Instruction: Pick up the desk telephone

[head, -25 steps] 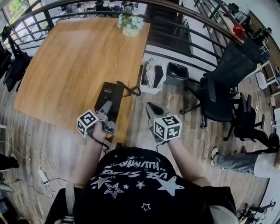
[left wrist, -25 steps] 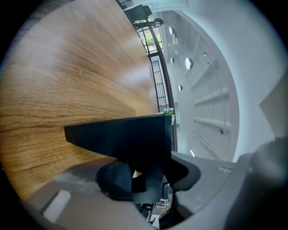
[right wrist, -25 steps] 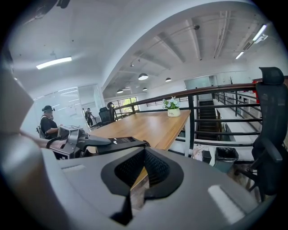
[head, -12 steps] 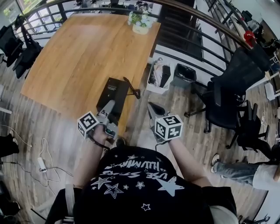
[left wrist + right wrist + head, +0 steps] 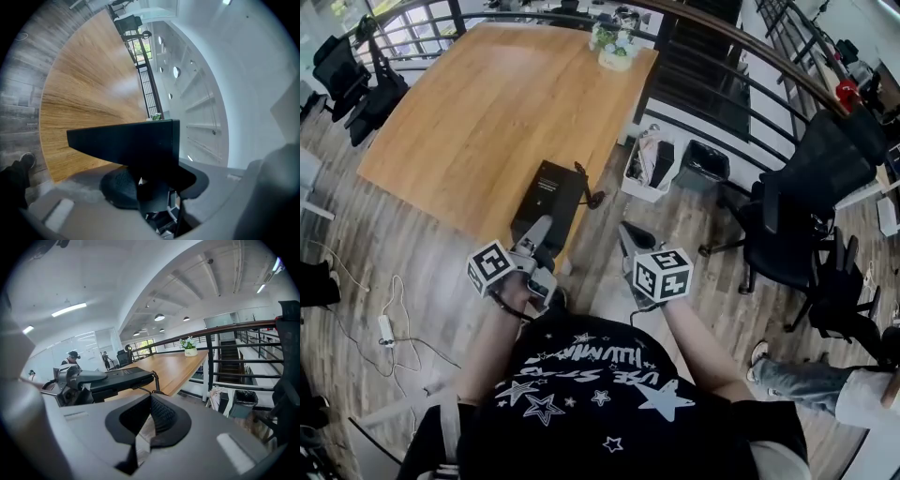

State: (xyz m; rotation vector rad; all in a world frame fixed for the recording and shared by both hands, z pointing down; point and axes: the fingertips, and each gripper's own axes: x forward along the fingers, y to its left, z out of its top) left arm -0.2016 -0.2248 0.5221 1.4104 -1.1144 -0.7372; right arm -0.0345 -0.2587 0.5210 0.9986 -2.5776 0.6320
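The black desk telephone (image 5: 546, 192) is at the near corner of the wooden table (image 5: 487, 112). My left gripper (image 5: 539, 234) is shut on its near edge. In the left gripper view the phone's dark edge (image 5: 126, 140) fills the space between the jaws (image 5: 154, 183). The right gripper view shows the phone (image 5: 119, 377) held level just above the tabletop by the left gripper (image 5: 75, 376). Its coiled cord (image 5: 155, 380) hangs at the far end. My right gripper (image 5: 626, 232) hovers to the right of the phone, off the table's edge. It is shut and holds nothing (image 5: 150, 401).
A potted plant (image 5: 614, 47) stands at the table's far end. A metal railing (image 5: 712, 131) runs along the table's right side, with a white bin (image 5: 652, 164) and a black bin (image 5: 705, 164) beside it. Black office chairs (image 5: 797, 216) stand at right. Cables (image 5: 389, 319) lie on the floor at left.
My left gripper has moved forward and up, raising the phone it holds. The right gripper has drifted a little. The head view has shifted, so the table sits further right in the picture.
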